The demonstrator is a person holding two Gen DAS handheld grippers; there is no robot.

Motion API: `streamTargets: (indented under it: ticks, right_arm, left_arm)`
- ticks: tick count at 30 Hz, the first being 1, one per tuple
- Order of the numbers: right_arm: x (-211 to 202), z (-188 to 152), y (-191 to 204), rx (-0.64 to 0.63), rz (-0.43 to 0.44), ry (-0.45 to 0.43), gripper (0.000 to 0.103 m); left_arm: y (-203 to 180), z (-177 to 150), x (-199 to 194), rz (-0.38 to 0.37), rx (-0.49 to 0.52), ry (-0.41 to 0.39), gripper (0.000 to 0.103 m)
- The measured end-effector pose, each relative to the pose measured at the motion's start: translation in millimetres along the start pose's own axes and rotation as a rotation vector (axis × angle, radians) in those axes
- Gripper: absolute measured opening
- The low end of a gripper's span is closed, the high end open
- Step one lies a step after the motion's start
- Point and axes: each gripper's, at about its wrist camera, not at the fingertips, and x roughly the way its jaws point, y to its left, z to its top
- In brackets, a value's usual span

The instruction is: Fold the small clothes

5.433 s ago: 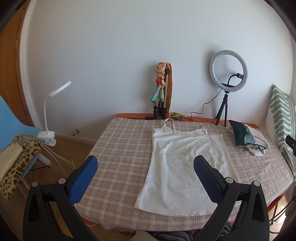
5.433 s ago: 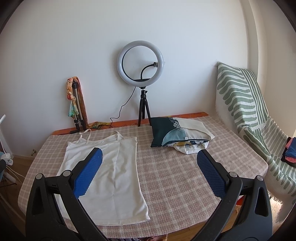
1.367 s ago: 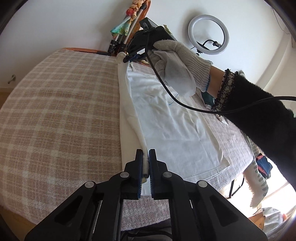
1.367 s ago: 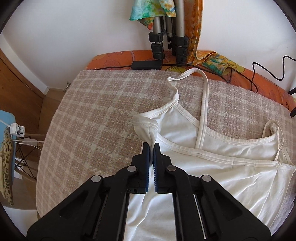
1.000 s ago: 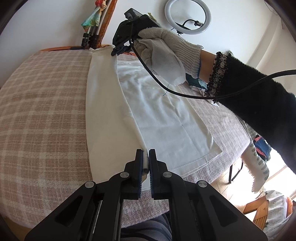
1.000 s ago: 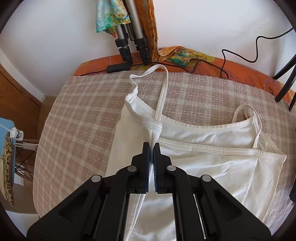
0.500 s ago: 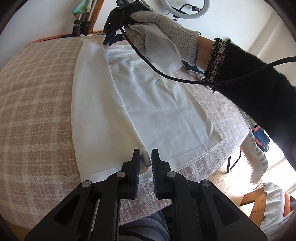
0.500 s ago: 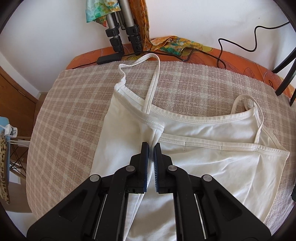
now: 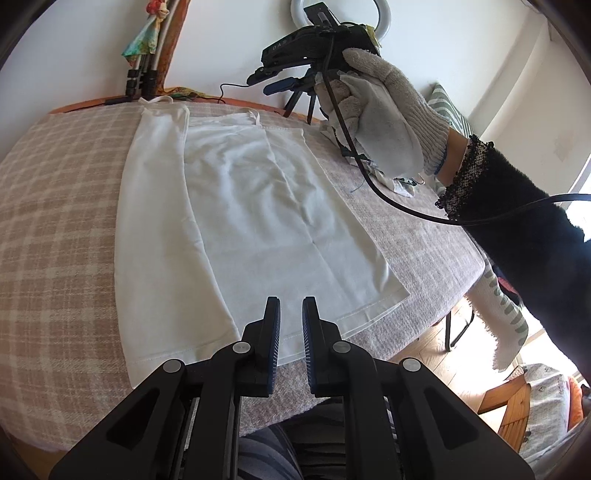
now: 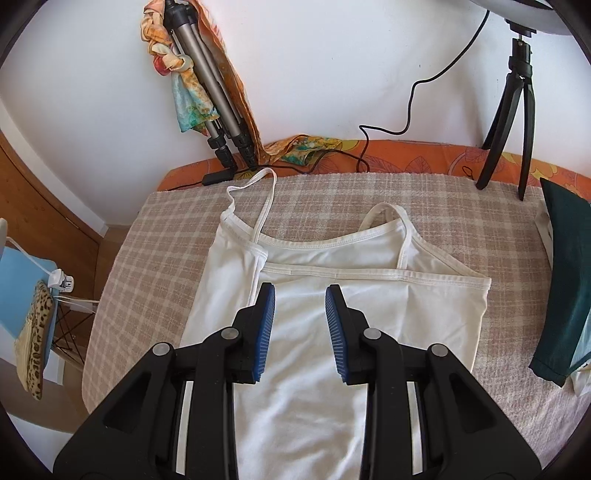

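The white strappy cotton camisole [image 9: 258, 206] lay flat on the checked beige tablecloth [image 9: 55, 206], its left side folded inward. The left gripper [image 9: 291, 314] stood slightly parted, empty; the right gripper [image 10: 300, 295] gaped wider, empty; its body hid the camisole's lower part.

A white camisole top [image 9: 258, 206] lies flat on a table covered by a beige checked tablecloth [image 9: 55, 206], its left side panel folded inward over the body, thin straps at the far end. At the bottom of the frame the left gripper [image 9: 291, 317] hovers above the hem, its blue-padded jaws a small gap apart and holding nothing. At upper right a white-gloved hand [image 9: 384, 114] (black fuzzy sleeve behind it) holds the right gripper [image 9: 271, 79] raised above the table, jaws parted, a black cable [image 9: 406, 210] trailing. A folded tripod [image 9: 142, 70] and ring light [image 9: 380, 22] stand against the white wall.
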Motion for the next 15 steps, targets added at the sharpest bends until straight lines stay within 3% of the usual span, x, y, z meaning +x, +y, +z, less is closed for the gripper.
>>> streamTargets:
  ticks: [7,9,11,15]
  right_arm:
    - [-48.3,-25.5,-52.0,0.011,-0.040,-0.043,0.031]
    - [-58.5,-32.0,-69.6,0.033,-0.041,-0.051,0.039]
    - [-67.6,-37.8,-87.9,0.062,-0.026,-0.056,0.057]
    - [-76.7,-50.5,-119.7,0.111,0.000,-0.047,0.058]
  left_arm:
    - [-33.8,2.7,18.4,-0.019,0.045,0.026,0.010]
    - [-45.6,3.7,26.0,-0.022,0.067,0.033,0.010]
    - [-58.4,3.3,34.3,-0.033,0.090,0.045,0.011]
    - [-84.0,2.0,54.5,-0.070,0.118,0.071,0.011]
